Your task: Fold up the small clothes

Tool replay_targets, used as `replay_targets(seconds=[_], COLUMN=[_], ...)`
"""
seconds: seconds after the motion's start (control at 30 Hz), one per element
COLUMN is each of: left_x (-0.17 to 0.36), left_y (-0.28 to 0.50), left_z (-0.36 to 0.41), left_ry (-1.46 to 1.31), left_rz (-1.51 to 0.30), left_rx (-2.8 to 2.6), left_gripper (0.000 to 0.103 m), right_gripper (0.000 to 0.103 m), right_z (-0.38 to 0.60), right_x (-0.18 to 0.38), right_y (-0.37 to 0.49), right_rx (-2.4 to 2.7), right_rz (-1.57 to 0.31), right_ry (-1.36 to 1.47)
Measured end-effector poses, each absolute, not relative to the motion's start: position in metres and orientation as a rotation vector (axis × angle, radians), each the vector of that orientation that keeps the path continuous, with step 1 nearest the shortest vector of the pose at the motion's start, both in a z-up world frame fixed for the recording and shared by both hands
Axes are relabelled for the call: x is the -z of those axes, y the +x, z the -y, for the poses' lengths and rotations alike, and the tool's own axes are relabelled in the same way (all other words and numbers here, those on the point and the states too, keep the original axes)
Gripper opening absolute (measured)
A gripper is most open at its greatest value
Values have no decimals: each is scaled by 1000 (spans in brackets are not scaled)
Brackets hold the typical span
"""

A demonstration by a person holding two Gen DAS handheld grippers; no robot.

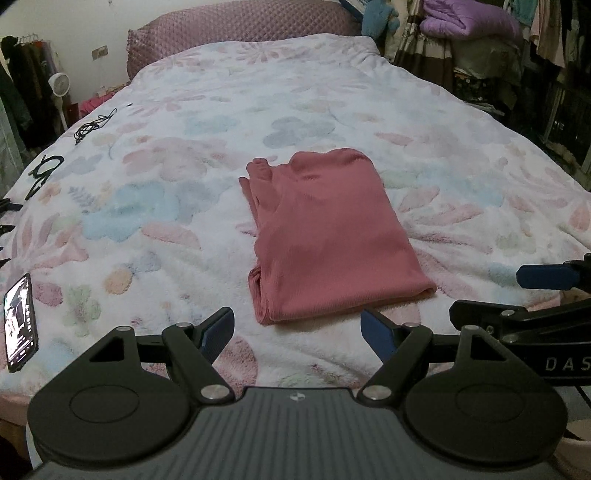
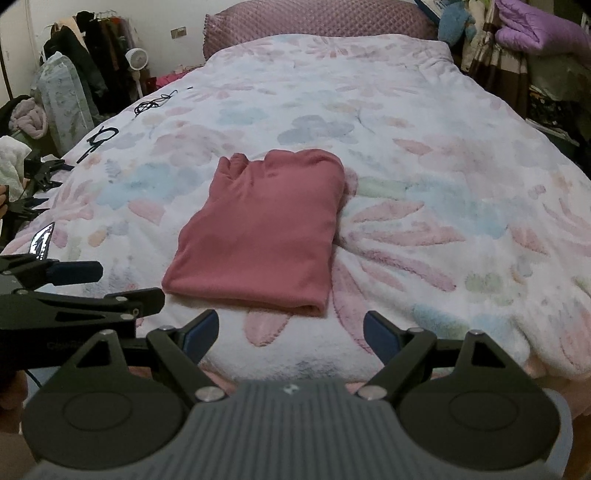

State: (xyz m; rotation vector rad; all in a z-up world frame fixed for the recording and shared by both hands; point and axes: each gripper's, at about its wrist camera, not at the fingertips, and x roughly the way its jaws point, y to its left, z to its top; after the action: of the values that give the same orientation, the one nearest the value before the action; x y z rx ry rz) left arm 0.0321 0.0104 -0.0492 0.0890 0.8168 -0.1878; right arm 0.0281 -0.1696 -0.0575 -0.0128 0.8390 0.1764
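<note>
Left wrist view: bed [image 1: 258,92] filling most of the frame, covered by a fleecy white blanket [image 1: 424,155] printed with pastel flowers. Quilted mauve pillow [image 1: 240,33] along the head edge. Heaped clothes and a folded lilac duvet [image 1: 461,18] beyond the far right corner; hanging dark garments and a small white fan [image 1: 58,82] past the far left edge.

Folded pink garment [image 1: 332,236] lying flat near the middle of the bed, toward the foot edge, roughly rectangular, layered folds bunched along its left side and far left corner, near corners just ahead of the fingers. Same folded pink garment [image 2: 266,229] in the right wrist view, again centred, touched by nothing.

Left gripper [image 1: 297,332] poised over the foot edge, fingers spread wide, blue pads empty, clear of the cloth. Right gripper [image 2: 290,332] likewise spread wide and empty, just short of the garment's near hem. Each gripper visible from the side at the margin of the other's view, the two close beside one another.

Smartphone [image 1: 20,323] with lit screen lying by the left edge near the foot. Black strap loop [image 1: 44,170] farther up that edge, and a tangle of black cable [image 1: 92,125] beyond it.
</note>
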Motion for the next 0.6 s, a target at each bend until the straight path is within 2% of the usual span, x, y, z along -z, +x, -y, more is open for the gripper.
replay_targets(seconds=[0.6], left_x=[47], left_y=[31], left_z=[-10], left_ry=[97], left_rz=[-807], left_rx=[189], left_gripper=[91], right_gripper=[81], right_z=[170], right_x=[58], right_y=[29], right_rx=[-174], right_rz=[-845], right_ry=[-12])
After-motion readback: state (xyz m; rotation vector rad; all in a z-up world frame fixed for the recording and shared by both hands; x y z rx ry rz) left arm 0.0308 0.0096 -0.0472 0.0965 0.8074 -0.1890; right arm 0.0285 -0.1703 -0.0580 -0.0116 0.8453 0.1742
